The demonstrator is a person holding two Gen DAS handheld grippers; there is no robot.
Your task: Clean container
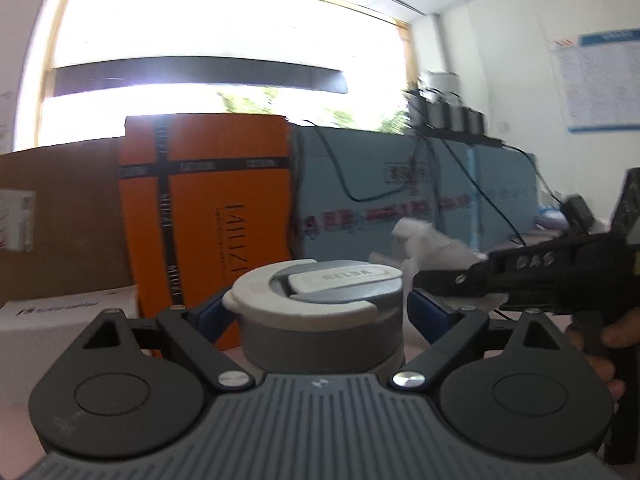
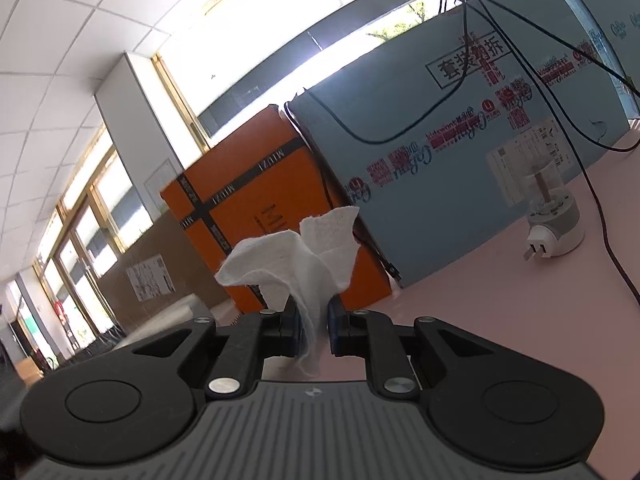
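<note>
A grey container [image 1: 320,332] with a white and grey lid sits upright between the blue-padded fingers of my left gripper [image 1: 316,316], which is shut on it. My right gripper [image 2: 313,330] is shut on a crumpled white cloth [image 2: 308,256] that sticks up from its jaws. In the left wrist view the right gripper [image 1: 436,280] comes in from the right, a hand holding it, with the cloth [image 1: 424,248] just right of the container's lid; I cannot tell if they touch.
An orange box [image 1: 208,208] and a light blue carton [image 1: 400,188] stand behind on the pink table [image 2: 500,312]. A brown carton [image 1: 60,220] is at left. Black cables [image 2: 600,208] trail over the table. A small white plug-in device [image 2: 554,224] stands at right.
</note>
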